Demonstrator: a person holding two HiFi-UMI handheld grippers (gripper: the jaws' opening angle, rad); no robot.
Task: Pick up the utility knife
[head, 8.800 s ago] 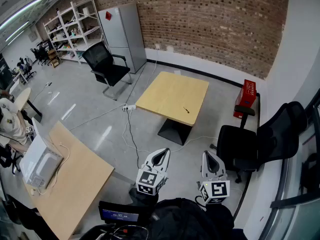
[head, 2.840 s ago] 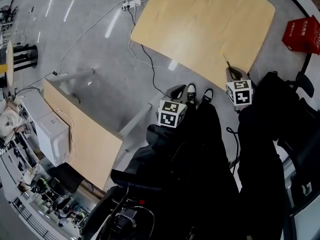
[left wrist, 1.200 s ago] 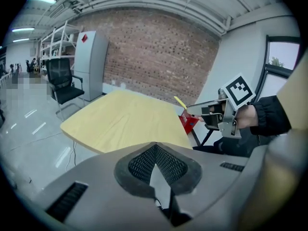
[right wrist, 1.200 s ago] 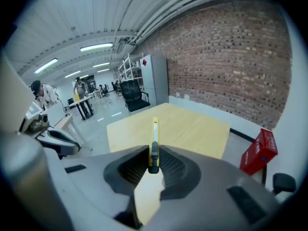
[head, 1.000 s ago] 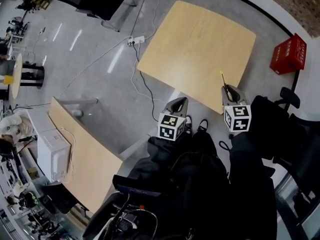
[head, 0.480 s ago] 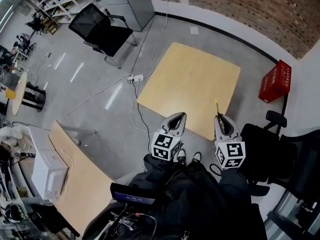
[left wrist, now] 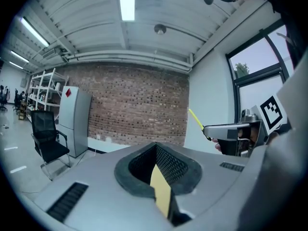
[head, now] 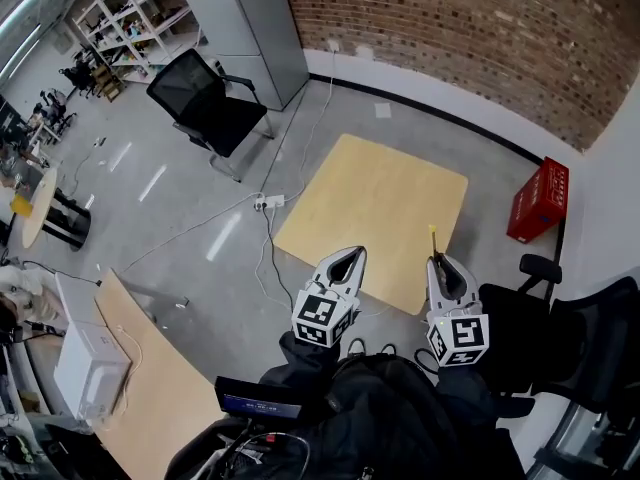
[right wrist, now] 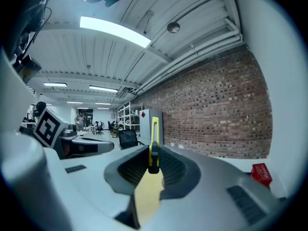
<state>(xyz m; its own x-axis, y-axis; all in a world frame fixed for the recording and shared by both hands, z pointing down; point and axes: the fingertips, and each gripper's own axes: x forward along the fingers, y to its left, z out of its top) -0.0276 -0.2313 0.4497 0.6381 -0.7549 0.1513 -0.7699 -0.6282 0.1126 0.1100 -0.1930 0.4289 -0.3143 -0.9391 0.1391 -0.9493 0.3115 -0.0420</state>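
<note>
A: Rough red brick wall [head: 450, 28] runs across the top of the head view, with a smooth grey floor [head: 200, 198] below it. The square table [head: 375, 193] sits mid-frame: pale wood top, rounded corners.

B: Other fixtures?

A: Upper left, a black office chair [head: 205, 108] with a tall grey metal cabinet [head: 255, 18] behind it. At the right edge, a red plastic crate [head: 536, 200] against the white wall.

B: State of the right gripper [head: 437, 261]?

A: Lower centre of the frame. It has a grey tapered shell and a marker cube [head: 458, 338] at its base. The jaws are clamped on the utility knife [head: 433, 239].

B: Knife detail?

A: Slim, flat, yellow. It stands straight out past the jaw tips toward the top of the frame, and in the picture it crosses the table's near edge. In the right gripper view its black lower end is pinched between the dark ribbed pads [right wrist: 171, 170].

B: And the left gripper [head: 350, 254]?

A: It is just left of the other, with the same grey shell and cube. The jaws are closed together with nothing between them, and it is well apart from the knife.
</note>
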